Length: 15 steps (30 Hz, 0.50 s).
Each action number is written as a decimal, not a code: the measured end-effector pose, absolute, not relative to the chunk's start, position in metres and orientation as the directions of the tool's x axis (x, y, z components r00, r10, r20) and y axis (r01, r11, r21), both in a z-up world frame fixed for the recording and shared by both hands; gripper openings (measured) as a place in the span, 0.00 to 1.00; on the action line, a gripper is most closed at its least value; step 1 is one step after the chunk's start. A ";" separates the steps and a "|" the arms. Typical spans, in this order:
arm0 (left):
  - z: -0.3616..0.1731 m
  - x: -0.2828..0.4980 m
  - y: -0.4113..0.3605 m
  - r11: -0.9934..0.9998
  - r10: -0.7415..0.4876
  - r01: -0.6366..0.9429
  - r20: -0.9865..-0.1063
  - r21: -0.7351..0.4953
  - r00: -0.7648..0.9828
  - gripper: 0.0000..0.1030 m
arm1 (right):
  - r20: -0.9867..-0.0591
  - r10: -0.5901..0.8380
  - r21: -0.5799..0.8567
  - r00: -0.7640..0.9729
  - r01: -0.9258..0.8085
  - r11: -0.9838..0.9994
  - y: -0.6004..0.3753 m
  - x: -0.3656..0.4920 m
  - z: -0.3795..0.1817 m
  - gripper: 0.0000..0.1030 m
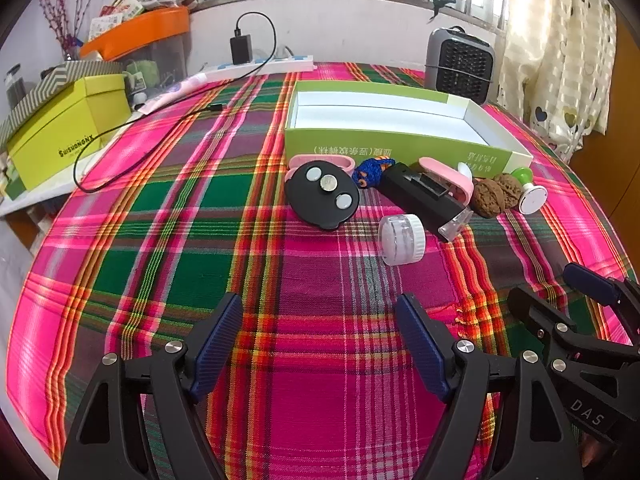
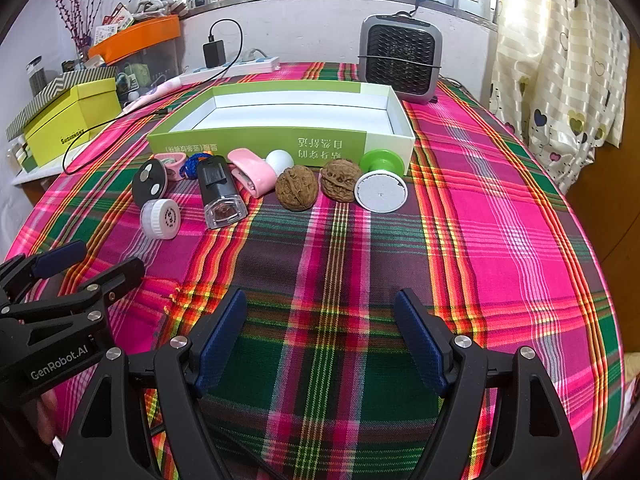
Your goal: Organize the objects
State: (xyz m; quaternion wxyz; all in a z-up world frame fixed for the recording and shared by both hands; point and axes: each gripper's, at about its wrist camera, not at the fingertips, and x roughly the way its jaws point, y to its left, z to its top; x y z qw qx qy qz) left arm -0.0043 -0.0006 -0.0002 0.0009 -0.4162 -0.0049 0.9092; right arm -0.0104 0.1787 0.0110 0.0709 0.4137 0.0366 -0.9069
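Observation:
An open green and white box (image 1: 404,142) (image 2: 264,142) lies empty on the plaid tablecloth. In front of it lies a row of small objects: a black disc with three silver buttons (image 1: 322,194) (image 2: 149,182), a white round jar (image 1: 401,239) (image 2: 160,218), a black device with a clear end (image 1: 424,200) (image 2: 220,192), a pink clip (image 1: 446,176) (image 2: 250,172), a blue cord (image 1: 372,170), two walnuts (image 1: 486,197) (image 2: 297,188) (image 2: 340,180) and a green and white knob (image 1: 530,194) (image 2: 381,186). My left gripper (image 1: 320,340) and my right gripper (image 2: 320,336) are open and empty, nearer than the row.
A grey fan heater (image 2: 400,60) stands behind the box. A power strip with a black charger and cable (image 1: 248,60) lies at the back left. A yellow box (image 1: 68,128) and an orange bin (image 1: 136,32) stand off the table's left. A curtain (image 2: 560,60) hangs right.

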 end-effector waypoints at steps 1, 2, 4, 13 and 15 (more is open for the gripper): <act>0.000 -0.004 -0.001 -1.000 0.005 0.004 -0.756 -0.010 -0.654 0.77 | -0.756 -0.096 -0.009 -0.648 0.158 -0.987 0.178 -0.010 0.011 0.74; -0.001 -0.004 -0.001 -1.000 0.004 0.005 -0.756 -0.010 -0.655 0.77 | -0.756 -0.096 -0.009 -0.648 0.157 -0.988 0.178 -0.010 0.011 0.74; -0.001 -0.003 -0.001 -1.000 0.003 0.006 -0.755 -0.009 -0.655 0.77 | -0.756 -0.096 -0.009 -0.648 0.157 -0.988 0.178 -0.010 0.011 0.74; -0.001 -0.005 -0.001 -1.000 0.004 0.006 -0.758 -0.010 -0.652 0.78 | -0.756 -0.096 -0.009 -0.647 0.157 -0.988 0.178 -0.011 0.012 0.74; -0.001 -0.004 0.000 -1.000 0.004 0.005 -0.758 -0.009 -0.653 0.78 | -0.756 -0.096 -0.009 -0.647 0.157 -0.988 0.178 -0.011 0.012 0.74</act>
